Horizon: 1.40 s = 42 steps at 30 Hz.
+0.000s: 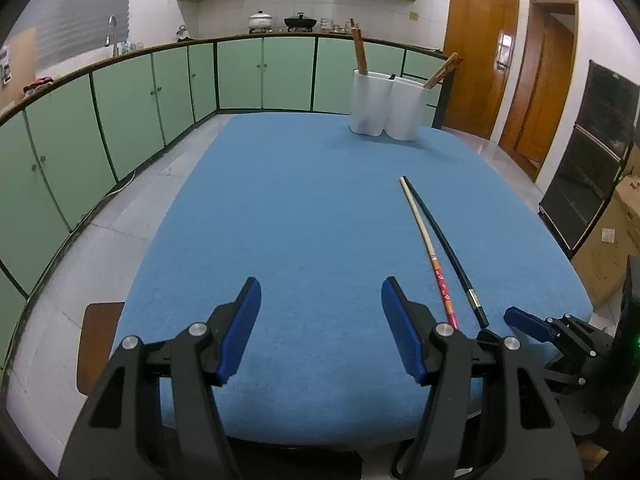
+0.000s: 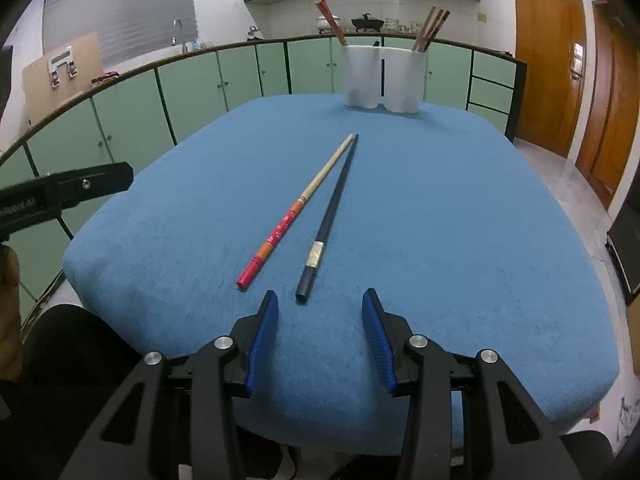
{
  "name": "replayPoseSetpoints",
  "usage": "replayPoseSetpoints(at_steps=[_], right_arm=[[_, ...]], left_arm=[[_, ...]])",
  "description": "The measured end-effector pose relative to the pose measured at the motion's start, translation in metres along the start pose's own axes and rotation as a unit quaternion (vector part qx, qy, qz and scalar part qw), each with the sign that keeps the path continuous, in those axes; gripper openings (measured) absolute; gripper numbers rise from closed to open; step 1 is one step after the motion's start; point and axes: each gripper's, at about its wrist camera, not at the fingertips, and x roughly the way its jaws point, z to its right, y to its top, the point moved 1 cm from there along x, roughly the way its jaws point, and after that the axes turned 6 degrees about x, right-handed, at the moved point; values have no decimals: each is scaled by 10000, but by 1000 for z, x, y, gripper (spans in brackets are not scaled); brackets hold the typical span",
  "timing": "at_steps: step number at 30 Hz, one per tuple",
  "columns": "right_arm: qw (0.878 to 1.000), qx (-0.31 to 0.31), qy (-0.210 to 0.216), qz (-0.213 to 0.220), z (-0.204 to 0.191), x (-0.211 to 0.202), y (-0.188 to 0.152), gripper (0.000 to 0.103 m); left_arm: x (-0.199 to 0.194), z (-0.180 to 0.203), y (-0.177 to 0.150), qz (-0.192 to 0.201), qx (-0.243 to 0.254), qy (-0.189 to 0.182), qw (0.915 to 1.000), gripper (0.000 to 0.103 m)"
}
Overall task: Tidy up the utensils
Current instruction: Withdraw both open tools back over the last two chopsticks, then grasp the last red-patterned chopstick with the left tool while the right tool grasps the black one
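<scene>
Two loose chopsticks lie side by side on the blue table (image 2: 440, 208): one red and pale wood chopstick (image 2: 296, 212) and one black chopstick (image 2: 330, 216). They also show in the left wrist view, red (image 1: 430, 252) and black (image 1: 444, 246). Two white holders (image 2: 382, 78) with several chopsticks stand at the far edge; they show in the left wrist view too (image 1: 386, 104). My right gripper (image 2: 320, 300) is open and empty just before the black chopstick's near end. My left gripper (image 1: 320, 284) is open and empty over the cloth, left of the chopsticks.
Green kitchen cabinets (image 1: 120, 112) run along the left and back under a counter. Wooden doors (image 1: 480, 48) are at the right. A cardboard box (image 1: 612, 248) and dark appliance stand right of the table. A brown stool seat (image 1: 100, 340) sits by the near left corner.
</scene>
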Motion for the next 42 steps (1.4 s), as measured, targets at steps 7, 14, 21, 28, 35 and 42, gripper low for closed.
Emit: replayPoseSetpoints(at_steps=[7,14,21,28,35,42], right_arm=[[9998,-51,-187,92,6,10,8,10],[9983,290,-493,132,47,2,6,7],[9967,468,-641,139,78,-9,2,7],[9975,432,-535,149,79,-11,3,7],[9977,405,-511,185,82,-13,0,9],[9976,340,-560,207,81,-11,-1,10]], left_arm=[[5,6,-4,-51,-17,-68,10000,61],[16,38,-12,-166,161,-284,9993,61],[32,77,-18,-263,267,-481,9981,60],[52,103,-31,-395,382,-396,9977,55],[53,105,-32,-245,473,-269,9982,23],[49,108,-34,-81,498,-421,9978,5]])
